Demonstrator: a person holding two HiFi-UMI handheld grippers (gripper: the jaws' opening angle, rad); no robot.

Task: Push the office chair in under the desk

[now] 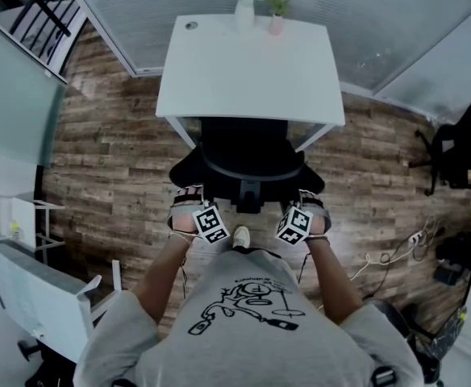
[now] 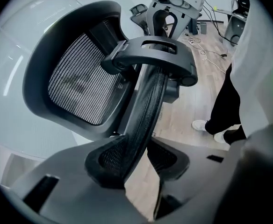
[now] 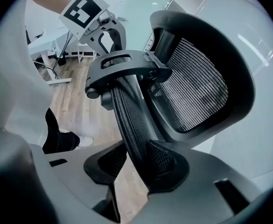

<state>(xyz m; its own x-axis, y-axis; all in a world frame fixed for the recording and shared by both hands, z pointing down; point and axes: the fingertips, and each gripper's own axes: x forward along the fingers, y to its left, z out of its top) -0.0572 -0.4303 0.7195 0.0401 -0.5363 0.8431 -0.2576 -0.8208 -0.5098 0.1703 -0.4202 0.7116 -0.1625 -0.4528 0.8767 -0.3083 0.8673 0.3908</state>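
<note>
**deskguy:** where's the office chair (image 1: 248, 164) sitting rn?

**meshfan:** Its front is tucked under the near edge of the white desk (image 1: 252, 71), in between the two slanted desk legs (image 1: 184, 132). The top of the mesh backrest (image 2: 148, 106) sticks out over the wood floor (image 1: 106, 135).

**deskguy:** and the tools?

**meshfan:** The left tool (image 2: 134, 160) is clamped on the backrest's left edge and the right tool (image 3: 136, 164) on its right edge, with mesh pinched between both sets of pads.

**deskguy:** any room around it?

**meshfan:** Bare floor on both sides. A second black chair (image 1: 461, 143) and some cables (image 1: 397, 248) are well off to the right. Two vases (image 1: 244, 14) sit at the desk's far edge.
</note>
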